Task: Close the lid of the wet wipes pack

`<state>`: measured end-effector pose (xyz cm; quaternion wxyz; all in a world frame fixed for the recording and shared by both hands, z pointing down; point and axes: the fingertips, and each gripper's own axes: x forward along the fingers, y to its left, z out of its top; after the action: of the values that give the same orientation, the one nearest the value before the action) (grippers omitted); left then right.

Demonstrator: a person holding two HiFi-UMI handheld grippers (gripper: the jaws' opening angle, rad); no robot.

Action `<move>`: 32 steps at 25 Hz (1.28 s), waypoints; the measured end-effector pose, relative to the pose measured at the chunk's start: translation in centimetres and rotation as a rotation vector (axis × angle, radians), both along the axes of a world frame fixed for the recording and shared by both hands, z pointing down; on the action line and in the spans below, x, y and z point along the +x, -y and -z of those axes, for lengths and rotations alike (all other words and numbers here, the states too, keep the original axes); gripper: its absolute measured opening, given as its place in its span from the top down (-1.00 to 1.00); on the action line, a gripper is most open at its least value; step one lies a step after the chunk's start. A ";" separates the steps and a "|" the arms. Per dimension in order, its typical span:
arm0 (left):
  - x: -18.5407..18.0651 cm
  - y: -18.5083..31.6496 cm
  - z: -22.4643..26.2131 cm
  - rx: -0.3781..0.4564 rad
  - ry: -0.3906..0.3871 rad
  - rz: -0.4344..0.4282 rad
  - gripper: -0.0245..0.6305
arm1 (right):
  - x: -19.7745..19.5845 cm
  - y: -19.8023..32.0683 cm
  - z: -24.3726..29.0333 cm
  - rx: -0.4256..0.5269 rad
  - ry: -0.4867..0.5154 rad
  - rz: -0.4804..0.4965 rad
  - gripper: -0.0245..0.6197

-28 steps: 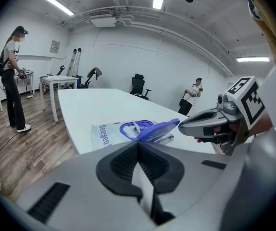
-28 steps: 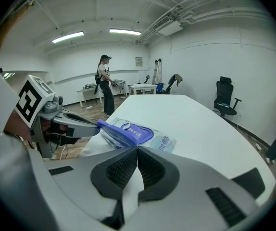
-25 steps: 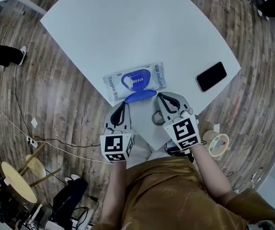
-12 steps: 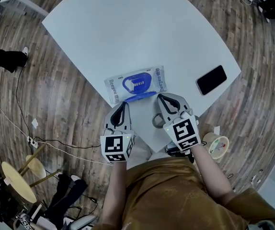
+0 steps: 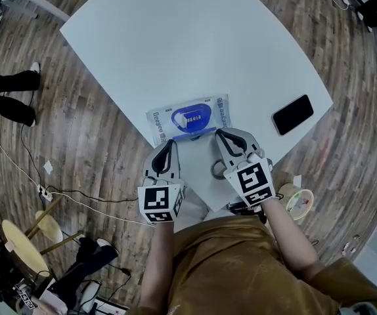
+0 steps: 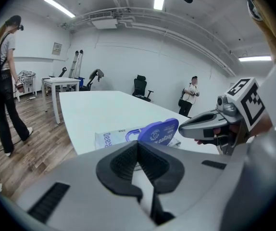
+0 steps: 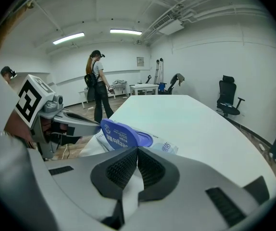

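The wet wipes pack [image 5: 188, 118] lies flat near the white table's near edge, pale with blue print. Its blue oval lid [image 6: 158, 131] stands tilted up from the pack, hinged on the side nearest me, and also shows as the raised blue flap [image 7: 119, 134] in the right gripper view. My left gripper [image 5: 169, 143] is shut and empty, its tips just left of the lid's hinge. My right gripper [image 5: 221, 133] is shut too, its tips at the lid's right side. Whether either tip touches the lid is unclear.
A black phone [image 5: 292, 114] lies at the table's right edge [image 5: 307, 136]. A tape roll [image 5: 297, 200] sits low at the right, off the table. A person's legs [image 5: 4, 97] stand on the wood floor at left, with cables [image 5: 77, 195] and a stool [image 5: 24, 248] nearby.
The blue lid, lying open flat toward me a second ago, has swung up to stand over the pack. Both grippers stay close at its near side, still shut.
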<state>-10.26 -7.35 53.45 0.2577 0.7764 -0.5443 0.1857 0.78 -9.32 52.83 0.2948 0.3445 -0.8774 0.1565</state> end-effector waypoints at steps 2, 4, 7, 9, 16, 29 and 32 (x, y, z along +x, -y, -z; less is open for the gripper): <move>0.1 0.0 0.0 -0.002 0.000 0.000 0.93 | 0.1 0.2 0.1 -0.004 0.008 -0.004 0.90; 0.1 0.2 0.0 -0.002 0.000 0.000 0.93 | 0.1 0.5 0.2 0.000 0.008 -0.005 0.90; 0.1 0.4 -0.1 -0.004 -0.005 -0.003 0.93 | -0.1 0.8 0.1 0.002 0.005 -0.004 0.90; 0.1 0.6 -0.2 -0.007 -0.007 -0.004 0.93 | -0.2 1.0 0.0 -0.001 0.004 -0.004 0.90; 0.0 1.1 -0.4 -0.008 -0.008 -0.010 0.93 | -0.4 1.5 -0.3 -0.007 0.005 -0.010 0.90; -0.1 2.2 -1.0 -0.017 -0.010 -0.008 0.93 | -0.5 2.6 -0.8 -0.015 0.005 -0.011 0.90; -0.2 2.4 -1.0 -0.021 -0.010 -0.009 0.93 | -0.7 2.8 -0.8 -0.019 0.005 -0.010 0.90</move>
<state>-10.46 -9.74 54.42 0.2678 0.7770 -0.5376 0.1885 0.10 -12.07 53.63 0.2950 0.3457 -0.8749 0.1672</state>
